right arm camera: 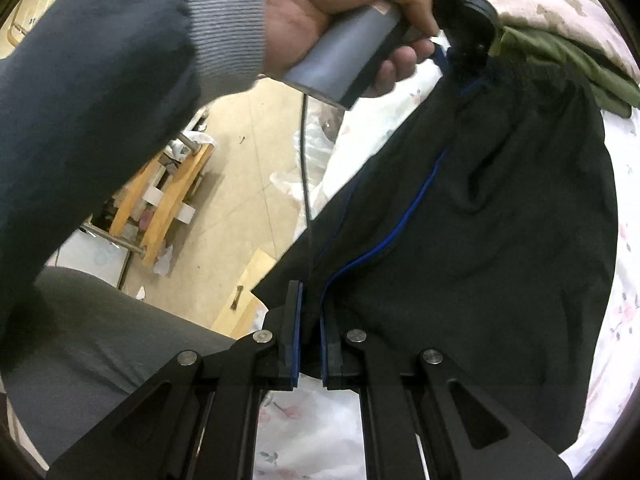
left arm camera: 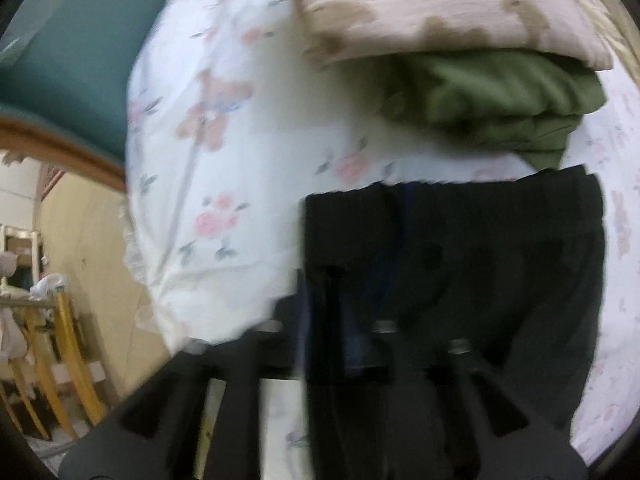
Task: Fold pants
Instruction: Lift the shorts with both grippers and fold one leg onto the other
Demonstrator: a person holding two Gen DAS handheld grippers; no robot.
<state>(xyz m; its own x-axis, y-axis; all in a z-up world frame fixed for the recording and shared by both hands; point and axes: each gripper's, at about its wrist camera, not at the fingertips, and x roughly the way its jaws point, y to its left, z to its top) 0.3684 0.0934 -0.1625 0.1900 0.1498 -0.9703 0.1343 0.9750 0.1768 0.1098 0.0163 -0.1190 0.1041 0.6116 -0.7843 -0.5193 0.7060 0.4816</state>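
Note:
The black pants (right arm camera: 500,220) with a blue side stripe (right arm camera: 396,236) hang stretched over the floral bed sheet (right arm camera: 624,320). My right gripper (right arm camera: 311,312) is shut on the pants' edge at the stripe. My left gripper (right arm camera: 466,54), held by a hand in the right wrist view, grips the far end of the pants. In the blurred left wrist view the left gripper (left arm camera: 320,280) is shut on the black pants (left arm camera: 460,260), which cover its fingers.
A folded olive garment (left arm camera: 500,108) lies under a pink patterned cloth (left arm camera: 440,8) at the far side of the bed. A teal headboard (left arm camera: 68,52) is at left. Beside the bed is tan floor with a wooden rack (right arm camera: 160,196).

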